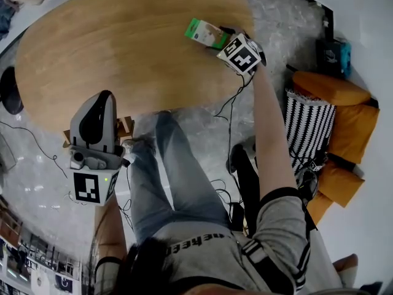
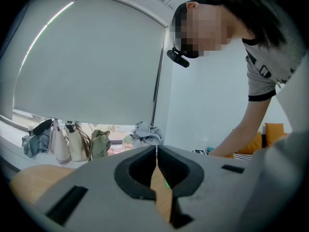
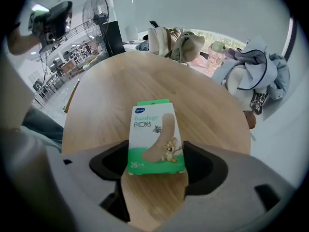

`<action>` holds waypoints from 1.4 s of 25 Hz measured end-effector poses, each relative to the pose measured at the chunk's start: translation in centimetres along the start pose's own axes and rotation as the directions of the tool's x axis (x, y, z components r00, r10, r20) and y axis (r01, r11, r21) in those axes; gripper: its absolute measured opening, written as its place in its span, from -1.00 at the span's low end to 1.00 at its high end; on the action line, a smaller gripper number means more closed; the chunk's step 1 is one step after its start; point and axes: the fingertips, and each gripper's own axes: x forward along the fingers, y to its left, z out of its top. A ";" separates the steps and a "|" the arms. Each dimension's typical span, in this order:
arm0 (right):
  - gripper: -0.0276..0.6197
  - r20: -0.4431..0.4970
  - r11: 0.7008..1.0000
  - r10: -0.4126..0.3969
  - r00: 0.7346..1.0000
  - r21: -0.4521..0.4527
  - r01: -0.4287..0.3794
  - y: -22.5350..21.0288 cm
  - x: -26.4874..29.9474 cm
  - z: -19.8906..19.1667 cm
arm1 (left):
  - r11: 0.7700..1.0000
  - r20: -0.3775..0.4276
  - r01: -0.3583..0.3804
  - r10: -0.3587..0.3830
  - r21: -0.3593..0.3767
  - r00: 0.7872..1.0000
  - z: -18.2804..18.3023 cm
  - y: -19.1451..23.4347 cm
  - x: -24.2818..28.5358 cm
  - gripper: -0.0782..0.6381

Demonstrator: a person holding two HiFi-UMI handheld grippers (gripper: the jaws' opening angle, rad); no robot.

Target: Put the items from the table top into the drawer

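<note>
Lying flat on the one round wooden table (image 1: 123, 48), a single bandage box (image 1: 206, 33) sits upper right in the head view, between the spread, unclamped jaws of the right gripper (image 1: 222, 42). The left gripper (image 1: 103, 100), lower left, is closed and empty.

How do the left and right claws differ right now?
The left claw has its jaws together with nothing between them. The right claw has its jaws apart with the box between them. The left claw points roughly level toward a blind, while the right claw points steeply down at the table. Both are the same grey design.
</note>
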 end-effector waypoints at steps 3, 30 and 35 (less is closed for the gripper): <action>0.16 0.011 1.000 -0.005 1.000 0.024 0.005 0.7 -0.3 0.2 | 1.000 -0.026 0.015 -0.015 0.000 1.000 -0.7 -0.3 -0.9 -0.75; 0.15 0.580 0.914 -0.207 0.788 0.402 -0.055 18.0 -10.4 14.5 | 0.995 0.087 -0.102 0.102 -0.007 0.991 2.0 3.8 -16.0 -0.75; 0.15 0.614 0.926 -0.170 0.771 0.366 -0.088 23.5 -10.3 17.7 | 0.987 0.104 -0.158 0.159 -0.017 0.982 2.0 5.4 -21.5 -0.75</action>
